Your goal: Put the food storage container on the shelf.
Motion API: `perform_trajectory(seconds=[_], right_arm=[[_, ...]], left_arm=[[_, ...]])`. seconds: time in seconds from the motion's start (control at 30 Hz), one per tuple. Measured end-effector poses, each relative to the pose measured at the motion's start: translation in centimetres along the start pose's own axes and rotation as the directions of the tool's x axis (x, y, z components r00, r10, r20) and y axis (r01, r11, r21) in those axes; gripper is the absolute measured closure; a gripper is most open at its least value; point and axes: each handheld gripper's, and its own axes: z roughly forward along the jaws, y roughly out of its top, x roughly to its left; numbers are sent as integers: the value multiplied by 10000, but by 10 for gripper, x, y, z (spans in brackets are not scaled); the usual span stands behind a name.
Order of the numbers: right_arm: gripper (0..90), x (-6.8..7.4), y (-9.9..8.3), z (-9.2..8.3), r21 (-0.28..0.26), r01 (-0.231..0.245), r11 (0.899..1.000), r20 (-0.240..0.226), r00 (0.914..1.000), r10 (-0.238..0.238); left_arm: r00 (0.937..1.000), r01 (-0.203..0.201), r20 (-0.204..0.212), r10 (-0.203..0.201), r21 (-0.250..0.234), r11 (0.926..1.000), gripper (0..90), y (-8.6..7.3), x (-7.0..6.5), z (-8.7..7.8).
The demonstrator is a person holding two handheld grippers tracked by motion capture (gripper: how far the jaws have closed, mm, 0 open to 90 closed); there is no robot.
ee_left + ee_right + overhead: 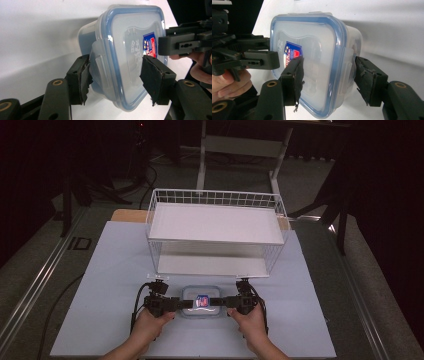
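A clear plastic container [200, 293] with a blue-rimmed snap lid and a red-and-blue sticker lies flat on the pale table near its front edge. My left gripper [187, 303] grips the container's left end. In the left gripper view, the left gripper [118, 80] has one pad on the lid of the container [125, 37] and the other against the latch side. My right gripper [216, 302] clamps the right end. In the right gripper view, the right gripper [329, 76] has one pad on the lid of the container [312, 32] beside the sticker and the other against the wall.
A white two-level wire rack [215, 197] stands behind the container, its lower shelf [210, 266] open toward me. The pale table mat [100, 295] spreads to both sides. Cables trail off the left edge, and a desk frame [240, 145] stands on the dark floor behind.
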Motion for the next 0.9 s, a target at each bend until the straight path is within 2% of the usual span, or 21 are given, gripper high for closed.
perform_trajectory(seconds=[0.1, 0.13, 0.23, 0.33, 0.53, 0.7, 0.83, 0.9], right_arm=[[425, 5, -3, -3, -172, 369, 9992, 215, 9991, -365], [424, 6, -3, -3, -280, 543, 9981, 326, 9980, -534], [424, 2, -2, -4, -412, 343, 9986, 234, 9992, -333], [424, 3, 0, -7, -674, 553, 9962, 331, 9980, -531], [424, 5, 16, -23, -1393, 815, 9869, 441, 9961, -761], [423, 6, 29, -37, -1908, 976, 9768, 581, 9944, -880], [422, 2, 38, -41, -2020, 954, 9747, 716, 9940, -824], [423, -2, 43, -40, -2099, 1032, 9723, 746, 9932, -893]], left_arm=[[9994, -242, -240, 240, -83, 9997, 446, 2, -5, -1], [9996, -196, -213, 194, -80, 9998, 445, 3, -5, 0], [9992, -275, -300, 270, -149, 9995, 446, 6, -6, 2], [9990, -365, -257, 355, -364, 9987, 447, 9, -8, 2], [9964, -846, -155, 835, -958, 9918, 450, 33, -20, 1], [9917, -1289, -136, 1282, -1336, 9826, 450, 48, -27, 3], [9910, -1317, 34, 1335, -1407, 9813, 450, 59, -23, 10], [9887, -1482, 35, 1502, -1395, 9791, 450, 65, -21, 14]])
